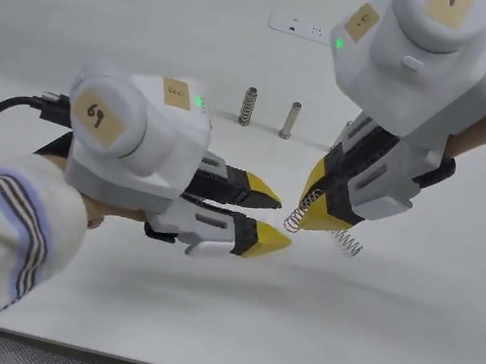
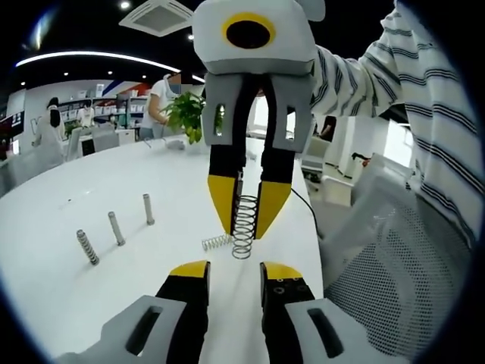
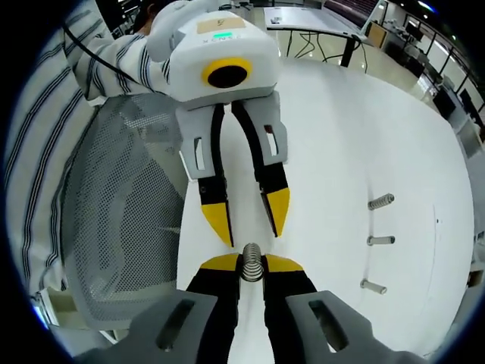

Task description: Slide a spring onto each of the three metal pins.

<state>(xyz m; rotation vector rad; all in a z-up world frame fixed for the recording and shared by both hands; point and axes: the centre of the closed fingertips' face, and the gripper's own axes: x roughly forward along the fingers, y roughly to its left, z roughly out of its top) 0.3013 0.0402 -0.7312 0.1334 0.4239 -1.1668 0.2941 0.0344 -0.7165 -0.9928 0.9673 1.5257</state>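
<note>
Silvery coil spring (image 2: 244,236) lies pinched along the jaws of the right gripper (image 1: 307,213); the left gripper (image 1: 284,218) gapes empty. Bare steel pin (image 1: 290,120) stands upright beyond them.

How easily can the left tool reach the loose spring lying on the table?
Probably not easily. The left tool is open, but the right tool, shut on a second spring, stands between it and the loose spring.

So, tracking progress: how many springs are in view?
3: a mounted spring on the end pin, a held spring in the right gripper, a loose spring on the table.
</note>
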